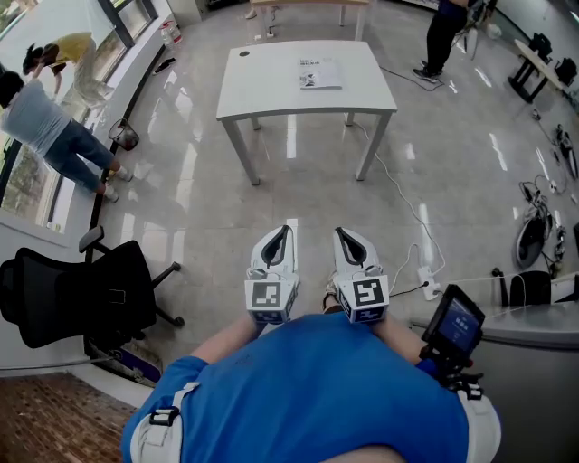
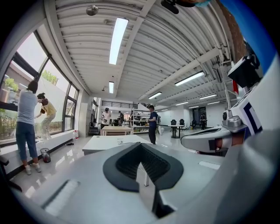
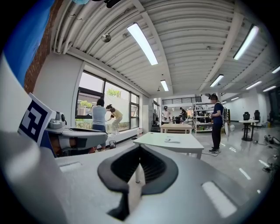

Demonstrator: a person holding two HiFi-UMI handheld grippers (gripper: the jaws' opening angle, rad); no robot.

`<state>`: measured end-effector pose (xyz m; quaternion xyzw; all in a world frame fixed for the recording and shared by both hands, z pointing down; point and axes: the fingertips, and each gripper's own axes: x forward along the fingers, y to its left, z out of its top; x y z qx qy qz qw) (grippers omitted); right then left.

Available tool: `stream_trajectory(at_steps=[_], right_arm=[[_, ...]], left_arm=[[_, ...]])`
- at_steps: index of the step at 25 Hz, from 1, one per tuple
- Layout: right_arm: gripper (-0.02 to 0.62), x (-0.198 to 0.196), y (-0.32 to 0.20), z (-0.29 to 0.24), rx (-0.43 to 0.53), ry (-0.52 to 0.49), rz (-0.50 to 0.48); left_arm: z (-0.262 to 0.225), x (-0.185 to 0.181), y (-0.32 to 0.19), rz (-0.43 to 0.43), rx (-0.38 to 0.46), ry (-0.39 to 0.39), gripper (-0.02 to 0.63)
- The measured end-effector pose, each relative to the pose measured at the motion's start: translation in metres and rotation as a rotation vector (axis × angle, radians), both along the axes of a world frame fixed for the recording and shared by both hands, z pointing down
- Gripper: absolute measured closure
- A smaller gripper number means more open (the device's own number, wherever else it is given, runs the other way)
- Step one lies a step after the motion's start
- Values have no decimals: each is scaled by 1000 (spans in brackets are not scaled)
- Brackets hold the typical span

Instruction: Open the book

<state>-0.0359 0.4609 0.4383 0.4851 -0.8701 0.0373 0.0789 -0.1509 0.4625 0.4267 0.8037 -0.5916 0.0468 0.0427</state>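
Head view, looking steeply down: white table [image 1: 271, 95] on a glossy grey floor [image 1: 452, 163], which I take as the reference for every position below. Book [image 1: 321, 74], lying flat and apparently closed, on the tabletop towards the far right corner; a small dark round object [image 1: 243, 53] near the table's far left corner, well apart from the book. Left gripper [image 1: 287, 230] and right gripper [image 1: 340, 232] side by side on the near side of the table, well short of its near edge, both pointing towards it and touching nothing. In the left gripper view I read the left gripper [image 2: 141, 146] as closed, its black pads [image 2: 126, 165] meeting at the tips with nothing held; the table [image 2: 105, 142] lies ahead, the book [image 2: 121, 141] only a small patch on its top. In the right gripper view I read the right gripper [image 3: 139, 148] as likewise closed and empty, with the table [image 3: 153, 141] ahead and the book [image 3: 172, 140] on it. Black office chair [image 1: 72, 289] to the near left of the table; two people [image 1: 45, 118] further out on the table's left; another person [image 1: 448, 32] standing beyond its far right corner. White cable with power strip [image 1: 428, 288] on the floor to the near right of the table. Wooden table [image 1: 308, 4] beyond the white table's far edge
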Motion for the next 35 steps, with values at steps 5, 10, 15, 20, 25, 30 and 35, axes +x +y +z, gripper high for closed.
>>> stream_trajectory(at_steps=[5, 10, 15, 20, 25, 30, 35], right_arm=[[592, 19, -53, -6, 8, -9, -8], [592, 38, -104, -15, 24, -9, -32], [592, 61, -150, -12, 26, -3, -50], [592, 75, -180, -8, 20, -6, -47], [592, 73, -202, -1, 1, -10, -57], [592, 58, -242, 7, -21, -10, -50], [592, 44, -292, 7, -19, 8, -31]], left_arm=[[-11, 22, -55, 14, 13, -10, 600], [-21, 43, -108, -9, 30, -7, 600], [-19, 71, -154, -14, 35, -1, 600], [-15, 86, -183, -2, 40, -8, 600], [-8, 87, -208, -4, 21, -22, 600], [0, 76, -247, 15, 11, -23, 600], [6, 62, -299, 31, 11, -23, 600]])
